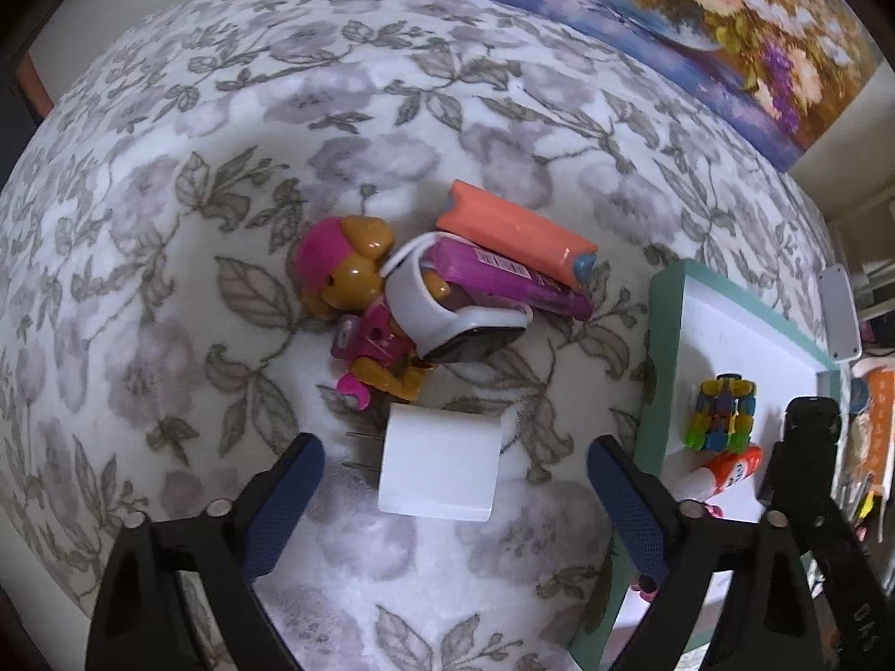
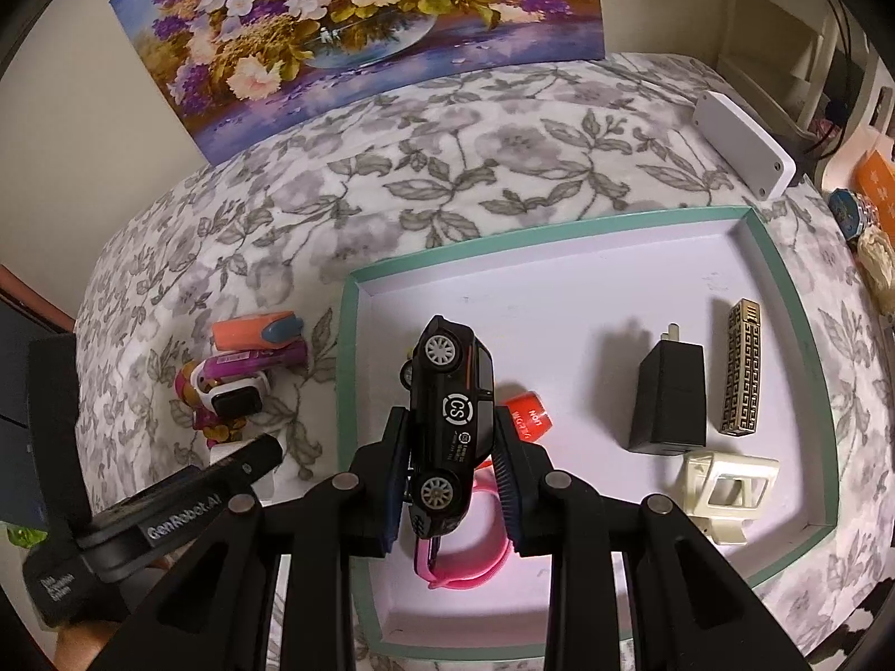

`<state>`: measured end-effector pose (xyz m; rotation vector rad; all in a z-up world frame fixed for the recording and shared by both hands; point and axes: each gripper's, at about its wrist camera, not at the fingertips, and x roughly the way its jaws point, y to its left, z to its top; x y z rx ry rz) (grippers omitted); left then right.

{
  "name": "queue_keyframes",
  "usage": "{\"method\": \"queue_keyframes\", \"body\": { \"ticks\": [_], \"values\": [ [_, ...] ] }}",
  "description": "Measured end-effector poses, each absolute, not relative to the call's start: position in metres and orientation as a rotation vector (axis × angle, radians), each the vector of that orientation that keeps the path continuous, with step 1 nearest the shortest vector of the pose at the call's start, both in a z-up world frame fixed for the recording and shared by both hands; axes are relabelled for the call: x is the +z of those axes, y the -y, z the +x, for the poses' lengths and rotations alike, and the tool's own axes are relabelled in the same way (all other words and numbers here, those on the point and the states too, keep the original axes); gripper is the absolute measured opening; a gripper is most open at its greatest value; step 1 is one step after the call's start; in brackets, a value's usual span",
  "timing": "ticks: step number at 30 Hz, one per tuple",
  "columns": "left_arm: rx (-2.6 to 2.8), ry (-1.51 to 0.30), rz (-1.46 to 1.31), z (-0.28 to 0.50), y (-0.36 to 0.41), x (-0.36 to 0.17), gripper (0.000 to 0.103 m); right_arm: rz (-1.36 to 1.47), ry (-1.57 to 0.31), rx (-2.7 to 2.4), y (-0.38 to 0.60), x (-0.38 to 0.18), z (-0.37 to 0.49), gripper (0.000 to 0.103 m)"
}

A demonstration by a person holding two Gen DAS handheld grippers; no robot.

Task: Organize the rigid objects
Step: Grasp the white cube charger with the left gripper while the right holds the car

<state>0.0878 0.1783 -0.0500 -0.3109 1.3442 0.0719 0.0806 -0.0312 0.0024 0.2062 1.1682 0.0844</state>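
My left gripper (image 1: 456,481) is open low over the floral cloth, with a white charger cube (image 1: 439,464) lying between its blue pads, untouched. Just beyond lies a pile: a pink toy dog (image 1: 347,279), a white smartwatch (image 1: 447,307), a purple tube (image 1: 503,277) and an orange case (image 1: 514,232). My right gripper (image 2: 450,430) is shut on a black toy car (image 2: 450,408), turned on its side above the teal-rimmed tray (image 2: 347,391). The tray holds a black charger (image 2: 668,402), a gold patterned bar (image 2: 741,369), a cream stand (image 2: 727,486), a pink wristband (image 2: 470,551) and a red-capped glue stick (image 2: 528,416).
A colourful block toy (image 1: 721,414) sits in the tray beside the glue stick (image 1: 727,469). A floral painting (image 2: 358,28) leans against the back wall. A white box (image 2: 744,145) lies at the far right of the cloth, with cluttered shelves beyond it.
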Motion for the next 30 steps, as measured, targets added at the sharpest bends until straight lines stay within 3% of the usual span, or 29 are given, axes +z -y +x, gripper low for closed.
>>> {"method": "queue_keyframes", "body": {
  "ticks": [9,11,15,17,18,30],
  "values": [
    [0.095,-1.351,-0.215,0.094,-0.160,-0.060,0.093,0.217,-1.171,0.082,0.036,0.002,0.081,0.030],
    [0.111,-1.347,-0.188,0.095,-0.157,-0.060,0.085,0.221,-1.173,0.081,0.037,0.001,0.081,0.030],
    [0.129,-1.346,-0.170,0.095,-0.155,-0.063,0.081,0.230,-1.177,0.078,0.040,0.000,0.081,0.030],
    [0.158,-1.345,-0.131,0.094,-0.154,-0.064,0.066,0.234,-1.177,0.076,0.041,0.000,0.081,0.030],
    [0.167,-1.343,-0.126,0.092,-0.157,-0.064,0.065,0.236,-1.177,0.075,0.041,0.000,0.081,0.030],
    [0.131,-1.325,-0.235,0.091,-0.172,-0.053,0.062,0.240,-1.179,0.074,0.044,-0.001,0.081,0.030]
  ]
}}
